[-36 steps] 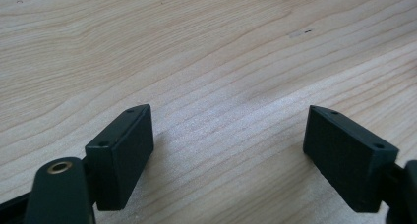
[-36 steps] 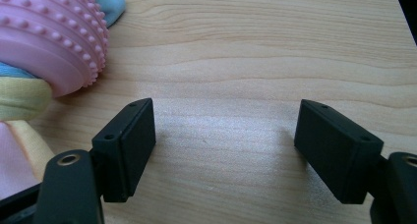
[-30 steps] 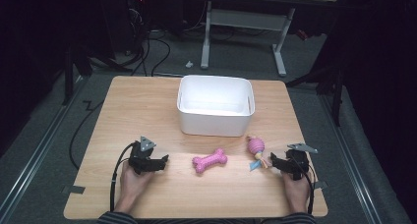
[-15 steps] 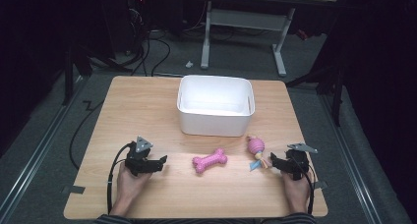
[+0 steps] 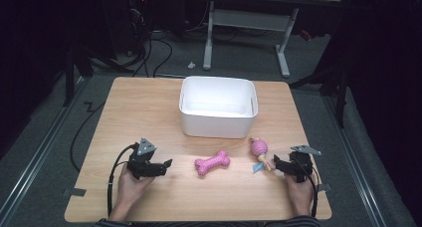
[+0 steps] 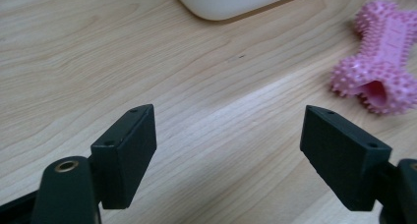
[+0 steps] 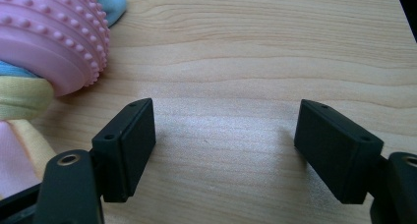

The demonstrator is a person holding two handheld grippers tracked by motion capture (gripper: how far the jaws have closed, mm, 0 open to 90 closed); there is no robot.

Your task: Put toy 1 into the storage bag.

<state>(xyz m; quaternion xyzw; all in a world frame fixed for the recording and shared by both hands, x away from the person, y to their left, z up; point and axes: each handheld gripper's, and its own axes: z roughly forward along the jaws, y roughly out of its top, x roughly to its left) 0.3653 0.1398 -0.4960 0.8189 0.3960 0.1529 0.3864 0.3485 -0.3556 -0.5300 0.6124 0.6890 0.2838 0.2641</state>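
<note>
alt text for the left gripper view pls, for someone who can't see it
The left gripper hangs over a light wooden table with its two black fingers spread apart and nothing between them. A pink knobbly bone toy lies ahead at the right edge, and the corner of a white bin sits at the top.

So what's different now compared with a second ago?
Not much. The left gripper has lifted slightly and edged toward the pink bone toy; its jaws have just been closing a little but are open, with nothing between them. The right gripper kept still, open, beside the pink ball toy with its cloth tails. Both toys, the white bin and the table stayed as they were.
</note>
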